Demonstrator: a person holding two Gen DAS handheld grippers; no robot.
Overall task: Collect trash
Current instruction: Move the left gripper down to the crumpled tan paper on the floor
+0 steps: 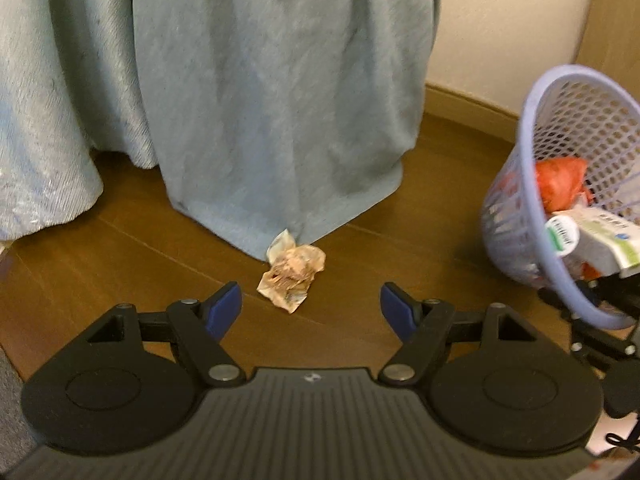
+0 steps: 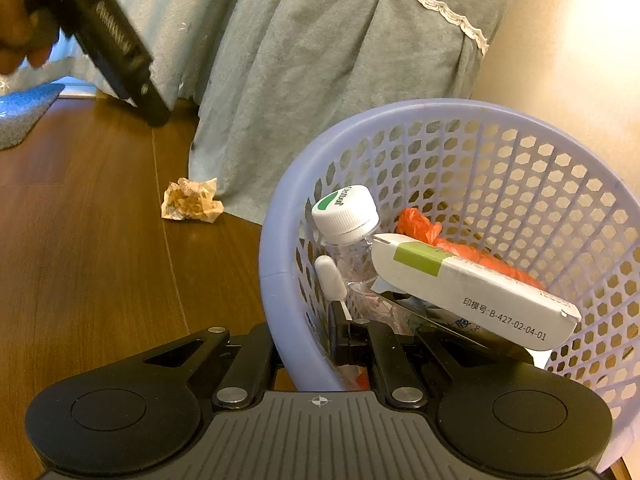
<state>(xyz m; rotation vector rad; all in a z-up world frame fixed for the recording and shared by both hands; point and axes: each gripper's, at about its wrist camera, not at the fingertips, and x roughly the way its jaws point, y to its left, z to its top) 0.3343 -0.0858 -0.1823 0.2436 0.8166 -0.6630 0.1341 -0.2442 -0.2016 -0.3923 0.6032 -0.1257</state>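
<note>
A crumpled tan paper wad (image 1: pixel 291 273) lies on the wooden floor against the hem of a hanging grey-blue cloth (image 1: pixel 280 100). My left gripper (image 1: pixel 311 306) hovers just short of the wad, open, with nothing between its blue fingertips (image 1: pixel 226 305). My right gripper (image 2: pixel 308 344) is shut on the near rim of a lilac mesh basket (image 2: pixel 400 114), which tilts toward the camera. Inside the basket are a white-capped bottle (image 2: pixel 345 210), a white box (image 2: pixel 472 296) and an orange bag (image 2: pixel 420 226). The right wrist view also shows the paper wad (image 2: pixel 192 202) left of the basket.
The basket (image 1: pixel 508 216) stands at the right in the left wrist view, about a hand's width from the wad. A cream wall (image 1: pixel 500 20) with a skirting board is behind it. Pale blue sparkly fabric (image 1: pixel 40 152) hangs at the left. A hand holds the left gripper's handle (image 2: pixel 116 48).
</note>
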